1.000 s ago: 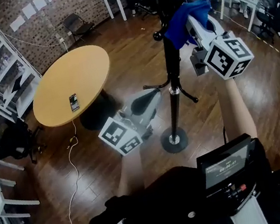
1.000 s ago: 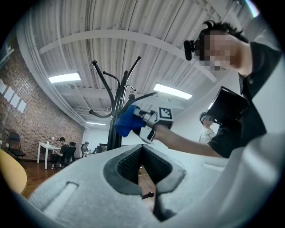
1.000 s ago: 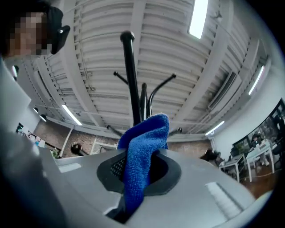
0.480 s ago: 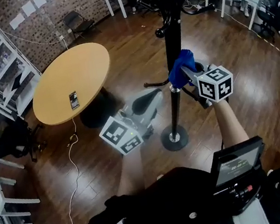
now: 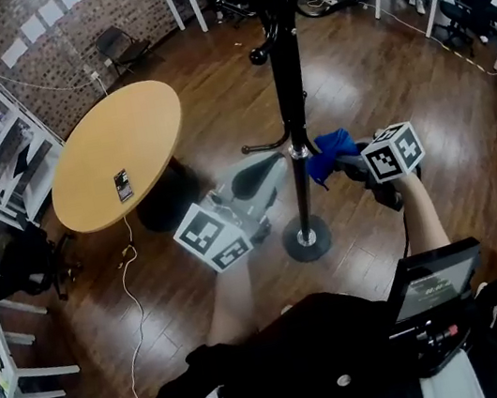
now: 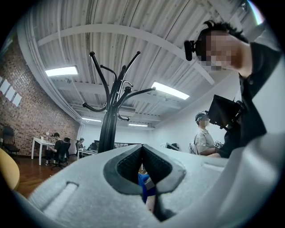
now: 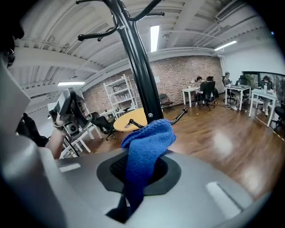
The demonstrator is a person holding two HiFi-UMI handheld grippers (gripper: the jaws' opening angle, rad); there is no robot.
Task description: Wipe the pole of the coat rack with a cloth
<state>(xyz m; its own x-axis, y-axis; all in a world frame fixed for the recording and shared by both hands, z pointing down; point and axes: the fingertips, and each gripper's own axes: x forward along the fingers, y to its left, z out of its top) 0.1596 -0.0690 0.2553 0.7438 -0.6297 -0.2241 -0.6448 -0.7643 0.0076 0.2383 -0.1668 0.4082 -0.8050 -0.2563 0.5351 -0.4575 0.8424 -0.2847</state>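
Head view puts the right gripper (image 5: 344, 159) low on the right of the coat rack pole (image 5: 286, 91), its jaws clamped on the blue cloth (image 5: 329, 150). The cloth sits just beside the pole, above the round base (image 5: 305, 238); whether it touches, I can't tell. Left of the pole, the left gripper (image 5: 263, 173) has its jaws closed on nothing. Bare wood floor (image 5: 377, 66) lies open to the right, and the round surface (image 5: 114, 141) stands well apart on the left.

A black metal coat-rack pole (image 5: 286, 91) stood right of a round wooden table (image 5: 138, 136). The left gripper (image 5: 265, 173) lay just left of the pole, the right gripper (image 5: 345, 163)'s blue terry cloth (image 5: 330, 146) just right.
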